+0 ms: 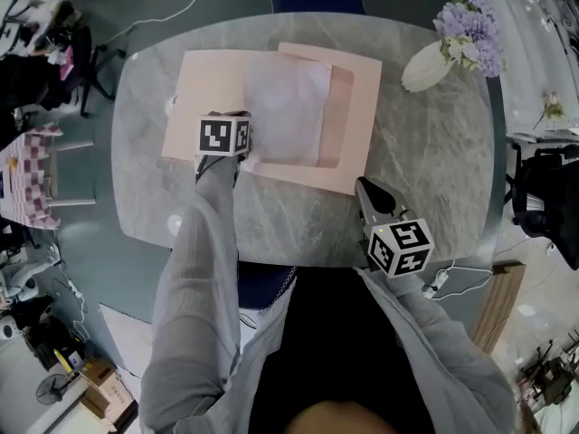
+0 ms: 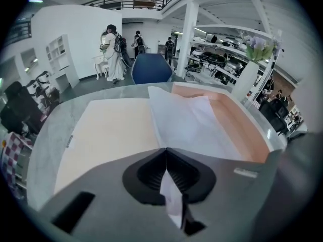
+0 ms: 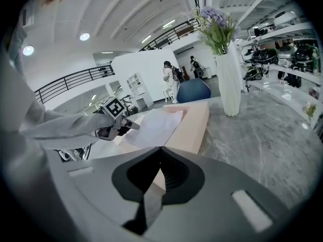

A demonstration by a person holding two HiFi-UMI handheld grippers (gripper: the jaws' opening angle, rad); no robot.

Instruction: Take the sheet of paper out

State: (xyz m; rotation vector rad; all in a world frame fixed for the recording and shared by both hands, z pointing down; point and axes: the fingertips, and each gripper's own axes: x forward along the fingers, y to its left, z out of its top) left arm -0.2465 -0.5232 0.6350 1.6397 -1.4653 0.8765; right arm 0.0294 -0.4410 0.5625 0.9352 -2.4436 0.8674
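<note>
The table (image 1: 434, 170) is an oval slab with a grey, marble-veined top. A shallow pink box (image 1: 355, 107) of smooth card lies open on it. The flat rectangular lid (image 1: 210, 98) is folded out to the left, and the tray is at the right, with low straight walls.

The paper (image 1: 285, 107) is a thin, translucent white sheet, slightly creased. It lies mostly in the tray, and its left edge overlaps the lid.

A white, matte, tapering vase (image 1: 423, 67) stands on the far right of the table, apart from the box, and holds purple flowers (image 1: 470, 25).

The left gripper (image 2: 165, 153) has its jaws fully closed on the near corner of the paper, and a white strip of it shows between the ribbed pads. The right gripper (image 3: 160, 150) has its jaws closed on the near right corner of the box.
</note>
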